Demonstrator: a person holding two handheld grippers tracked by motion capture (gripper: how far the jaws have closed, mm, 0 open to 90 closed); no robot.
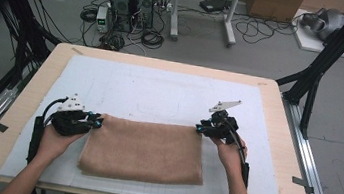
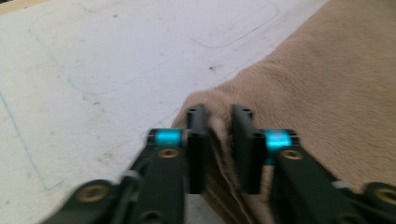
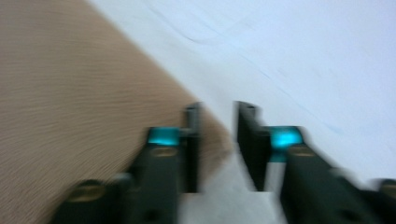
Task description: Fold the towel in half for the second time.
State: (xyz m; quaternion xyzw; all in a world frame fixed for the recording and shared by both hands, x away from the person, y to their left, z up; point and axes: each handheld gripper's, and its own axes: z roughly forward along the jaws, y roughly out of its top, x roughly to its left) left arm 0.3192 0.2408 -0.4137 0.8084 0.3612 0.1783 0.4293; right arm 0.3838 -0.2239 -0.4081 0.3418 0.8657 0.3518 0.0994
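A brown towel (image 1: 145, 149) lies folded flat on the white mat (image 1: 161, 88). My left gripper (image 1: 100, 122) is at the towel's far left corner. In the left gripper view that corner of the towel (image 2: 327, 93) is bunched up between the jaws of the left gripper (image 2: 219, 135) and fills the gap from pad to pad. My right gripper (image 1: 199, 128) is at the far right corner. In the right gripper view the towel (image 3: 70, 93) reaches in beside one jaw of the right gripper (image 3: 217, 140), and white mat shows between the cloth and the other jaw.
The mat covers most of a wooden table (image 1: 23, 102) and has bare room beyond the towel and on both sides. Black frame posts (image 1: 313, 80) stand at the table's sides. Computers (image 1: 132, 3) and cables sit on the floor behind.
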